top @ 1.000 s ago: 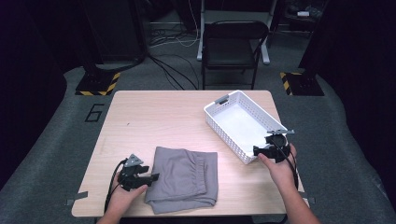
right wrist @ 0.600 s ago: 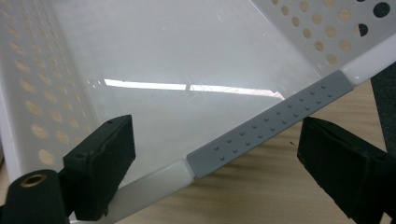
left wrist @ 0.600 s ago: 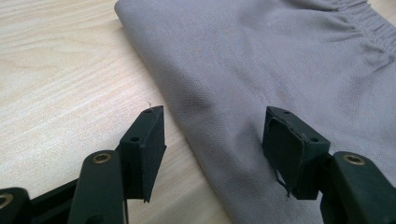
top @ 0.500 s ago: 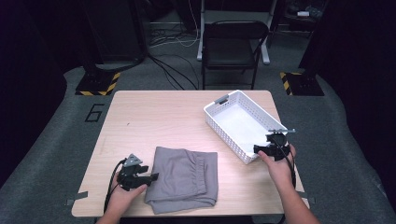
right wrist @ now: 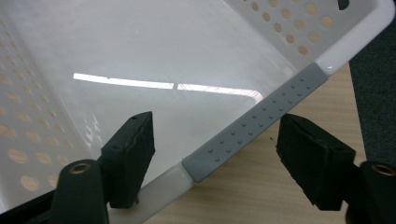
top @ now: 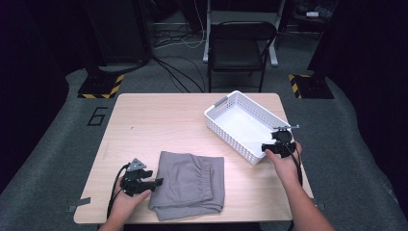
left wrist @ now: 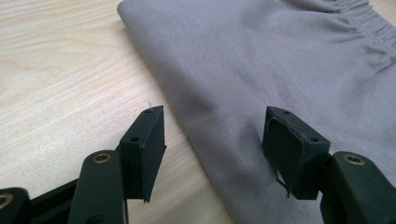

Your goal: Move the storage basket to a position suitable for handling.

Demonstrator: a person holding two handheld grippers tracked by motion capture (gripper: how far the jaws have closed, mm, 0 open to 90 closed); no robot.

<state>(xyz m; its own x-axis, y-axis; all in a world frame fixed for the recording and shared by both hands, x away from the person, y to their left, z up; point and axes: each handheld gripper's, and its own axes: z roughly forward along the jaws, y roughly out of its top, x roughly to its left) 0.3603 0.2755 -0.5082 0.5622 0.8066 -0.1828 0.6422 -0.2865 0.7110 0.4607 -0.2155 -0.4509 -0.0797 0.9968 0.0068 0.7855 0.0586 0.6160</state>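
Note:
A folded grey cloth with an elastic waistband [top: 190, 183] [left wrist: 280, 60] lies at the front middle of the wooden table [top: 159, 120]. My left gripper [top: 156, 182] [left wrist: 215, 140] rests low at the cloth's left edge, open, its jaws straddling that edge without pinching it. A white perforated basket [top: 226, 132] stands at the right, nothing in it. My right gripper [top: 267, 147] [right wrist: 215, 126] is at the basket's near end. Its jaws have just been closing, with the rim's grey grip strip [right wrist: 261, 123] between them, and the pads stand clear of the strip.
Bare tabletop spreads over the back and left [left wrist: 60, 70]. A black chair [top: 240, 48] stands behind the table, with cables on the floor beside it. Yellow-and-black striped bases [top: 101, 84] [top: 308, 84] flank the table's far corners.
The right gripper has crept slightly left toward the basket's near end. The left gripper and the cloth are where they were.

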